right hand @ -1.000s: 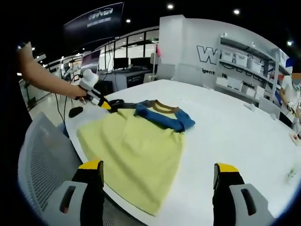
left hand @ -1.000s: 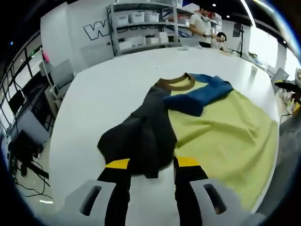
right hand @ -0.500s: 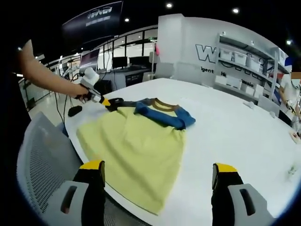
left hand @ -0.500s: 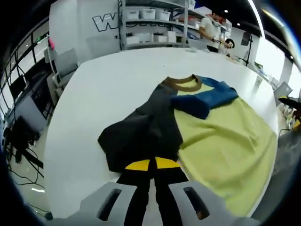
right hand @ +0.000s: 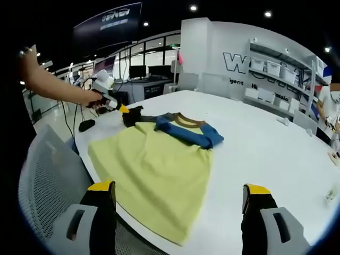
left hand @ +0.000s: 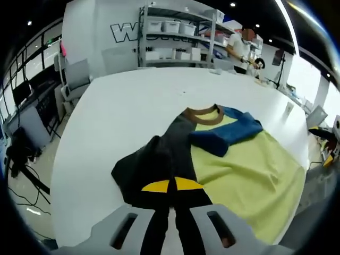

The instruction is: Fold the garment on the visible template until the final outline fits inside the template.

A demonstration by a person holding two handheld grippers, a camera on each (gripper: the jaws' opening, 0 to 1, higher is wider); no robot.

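Lifted now: left tongs (left hand: 170,186) pinch dark sleeve (left hand: 151,167); right tongs (right hand: 178,194) gape empty.

Garment (left hand: 249,175): yellow-green body, blue and dark-grey sleeves, brown collar; table (left hand: 122,111) white.

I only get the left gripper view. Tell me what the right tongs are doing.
Observer: The right tongs are open and grip nothing.
Operator: Give me their position against the shirt.
Observer: They hover off the near edge of the table, pointing at the yellow hem of the shirt without touching it.
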